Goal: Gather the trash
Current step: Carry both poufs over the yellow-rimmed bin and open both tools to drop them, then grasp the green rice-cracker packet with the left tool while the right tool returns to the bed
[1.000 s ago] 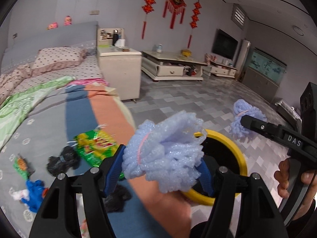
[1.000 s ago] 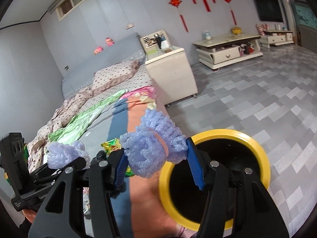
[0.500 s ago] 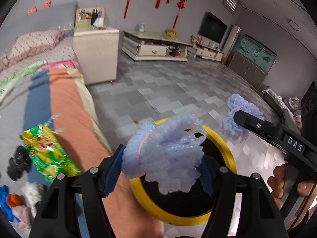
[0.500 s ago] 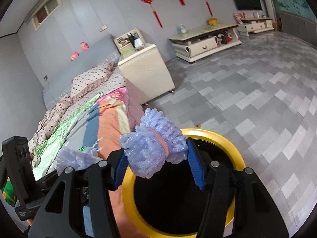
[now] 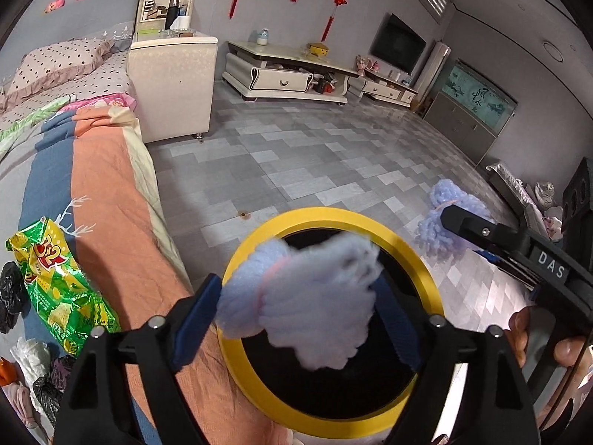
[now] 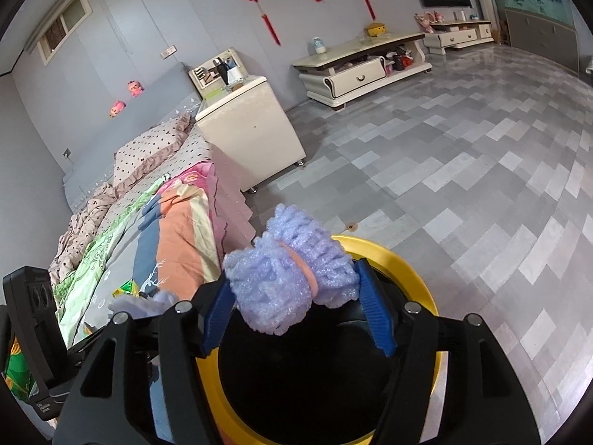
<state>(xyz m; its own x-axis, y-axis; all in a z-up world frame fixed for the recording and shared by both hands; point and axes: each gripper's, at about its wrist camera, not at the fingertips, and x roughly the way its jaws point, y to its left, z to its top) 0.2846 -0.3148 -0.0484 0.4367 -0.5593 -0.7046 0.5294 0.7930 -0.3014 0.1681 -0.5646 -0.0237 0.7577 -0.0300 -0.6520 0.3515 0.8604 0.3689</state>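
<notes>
A yellow-rimmed black trash bin (image 5: pixel 426 282) stands on the floor beside the bed; it also shows in the right wrist view (image 6: pixel 411 263). My left gripper (image 5: pixel 300 307) is over the bin mouth with its jaws spread; a lavender foam net (image 5: pixel 315 296) sits blurred between them, and I cannot tell whether the pads still touch it. My right gripper (image 6: pixel 296 296) is shut on a second lavender foam net (image 6: pixel 289 274), held above the bin's rim; that net also shows in the left wrist view (image 5: pixel 444 211).
The bed with an orange and blue sheet (image 5: pixel 100 185) lies left of the bin. On it are a green snack bag (image 5: pixel 55 282), black wrappers (image 5: pixel 11 293) and other scraps. A cream cabinet (image 5: pixel 174 81) and a low TV stand (image 5: pixel 289 74) stand across the tiled floor.
Both grippers have moved over the bin mouth. The left jaws have spread wider and the foam net between them now looks blurred. The right gripper still holds its net.
</notes>
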